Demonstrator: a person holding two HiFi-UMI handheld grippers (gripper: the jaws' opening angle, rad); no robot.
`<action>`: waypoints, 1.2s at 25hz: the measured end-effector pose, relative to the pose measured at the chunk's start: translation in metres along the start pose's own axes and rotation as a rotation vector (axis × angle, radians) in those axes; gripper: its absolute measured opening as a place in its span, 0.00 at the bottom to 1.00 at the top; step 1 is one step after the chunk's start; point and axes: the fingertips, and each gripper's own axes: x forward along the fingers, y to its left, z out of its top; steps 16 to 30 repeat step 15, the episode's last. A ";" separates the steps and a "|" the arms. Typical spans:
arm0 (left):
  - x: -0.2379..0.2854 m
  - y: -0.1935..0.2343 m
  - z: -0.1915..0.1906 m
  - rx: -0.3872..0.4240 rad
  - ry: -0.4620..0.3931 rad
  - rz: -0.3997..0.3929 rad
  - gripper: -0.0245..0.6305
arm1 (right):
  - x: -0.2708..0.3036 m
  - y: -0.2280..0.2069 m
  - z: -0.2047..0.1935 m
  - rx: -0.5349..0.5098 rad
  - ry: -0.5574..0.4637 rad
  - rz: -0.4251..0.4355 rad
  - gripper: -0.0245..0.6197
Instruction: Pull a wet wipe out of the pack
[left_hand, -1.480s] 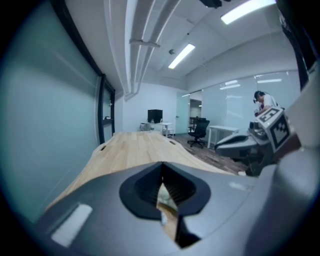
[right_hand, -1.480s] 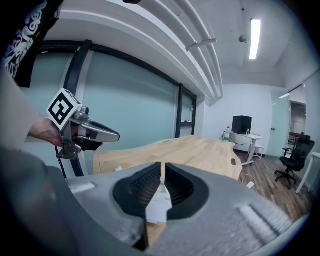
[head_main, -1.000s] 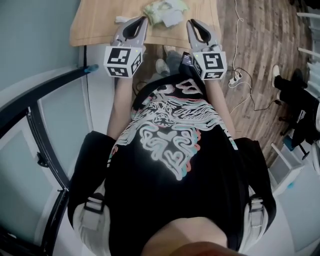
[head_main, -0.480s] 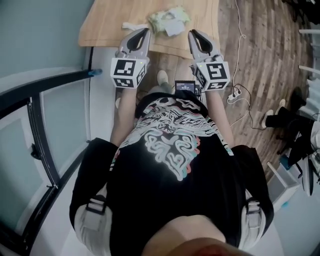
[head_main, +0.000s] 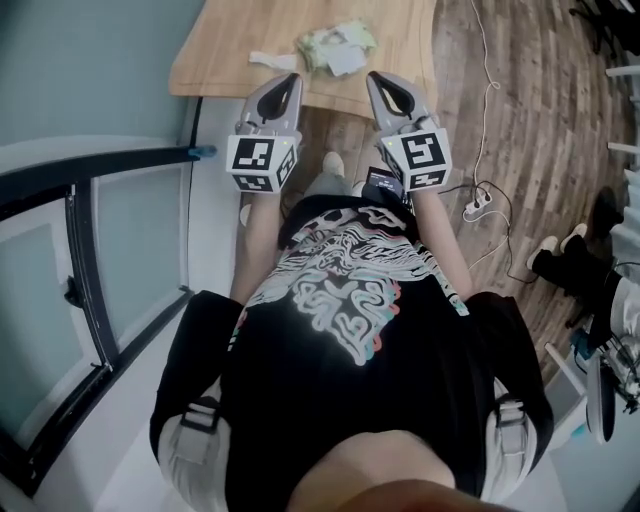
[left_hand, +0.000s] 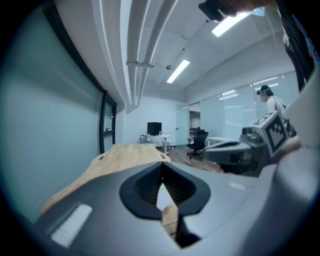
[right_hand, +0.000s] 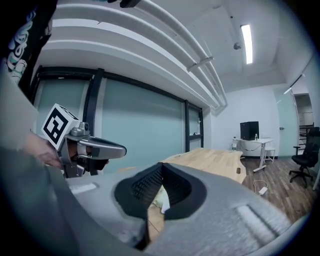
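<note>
— What lies around the wooden tabletop (head_main: 225, 50)?
— To its right, plank floor (head_main: 520, 120), with a white cable (head_main: 486, 80) running down to a power strip (head_main: 478, 206). To its left, a glass partition (head_main: 130, 240) in a black frame.
— And beyond its far end?
— A dark monitor (left_hand: 154, 128) on a white desk (left_hand: 161, 137), with a black office chair (left_hand: 199, 145) near it.

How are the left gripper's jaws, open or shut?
Shut: on the left gripper, the two jaw tips meet, with nothing clamped between them.
</note>
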 end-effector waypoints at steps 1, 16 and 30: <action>-0.002 -0.004 0.000 0.004 -0.002 0.002 0.02 | -0.004 0.000 -0.001 0.003 -0.005 0.004 0.04; -0.035 -0.040 -0.017 0.016 0.018 0.018 0.02 | -0.044 0.008 0.000 0.001 -0.040 -0.001 0.04; -0.035 -0.040 -0.017 0.016 0.018 0.018 0.02 | -0.044 0.008 0.000 0.001 -0.040 -0.001 0.04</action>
